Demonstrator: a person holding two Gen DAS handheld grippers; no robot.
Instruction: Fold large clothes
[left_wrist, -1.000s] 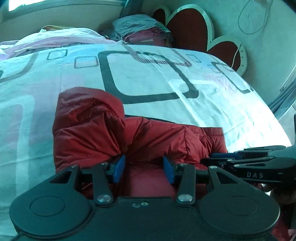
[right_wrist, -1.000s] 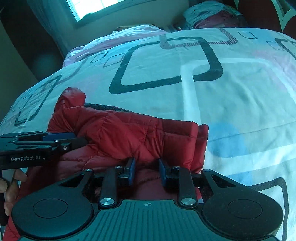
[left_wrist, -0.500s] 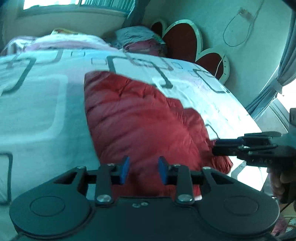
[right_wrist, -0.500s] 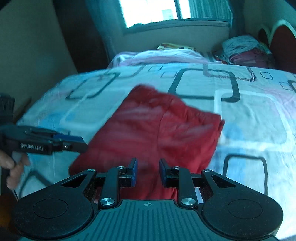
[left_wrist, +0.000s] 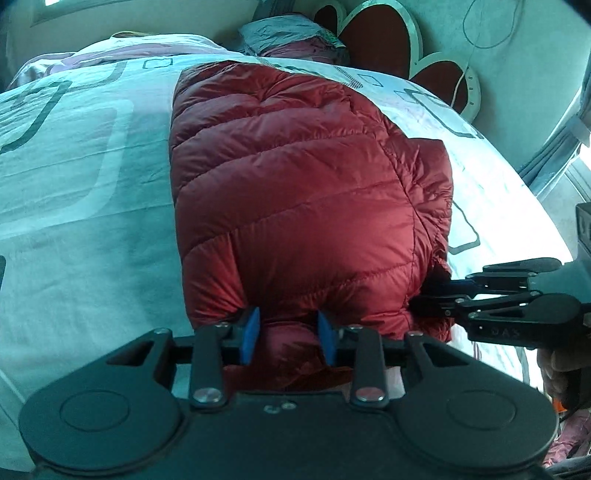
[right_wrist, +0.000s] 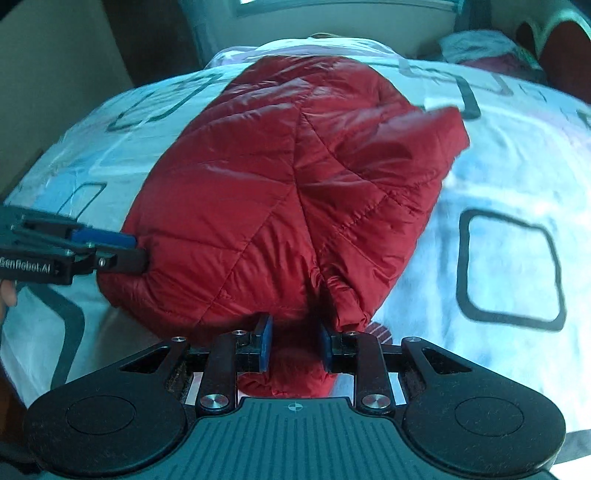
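Where the room falls away past my grippers, one bed (left_wrist: 85, 192) fills nearly everything, its pale cover printed with dark rounded squares. Behind it stands a headboard (left_wrist: 373, 40) of three dark red heart shapes edged in white, with a cord looped on the wall above. One window (right_wrist: 332, 5) runs along the far wall in the right view, mostly cut off by the frame's top, and a curtain (left_wrist: 554, 147) hangs at the left view's right edge. A heap of folded bedding (left_wrist: 291, 35) lies at the bed's head; what is in it I cannot make out.

One red puffer jacket (left_wrist: 295, 192) lies spread along the middle of the bed, one sleeve (right_wrist: 417, 147) showing on its right side and blurred at the cuff. Its near hem bunches up under my tools, hiding the lower edge.

My left gripper (left_wrist: 286, 339), which has just been closing, pinches the hem at a narrow gap. My right gripper (right_wrist: 295, 347) is likewise narrow and clamped on a fold of hem. Only slivers of my hands show.
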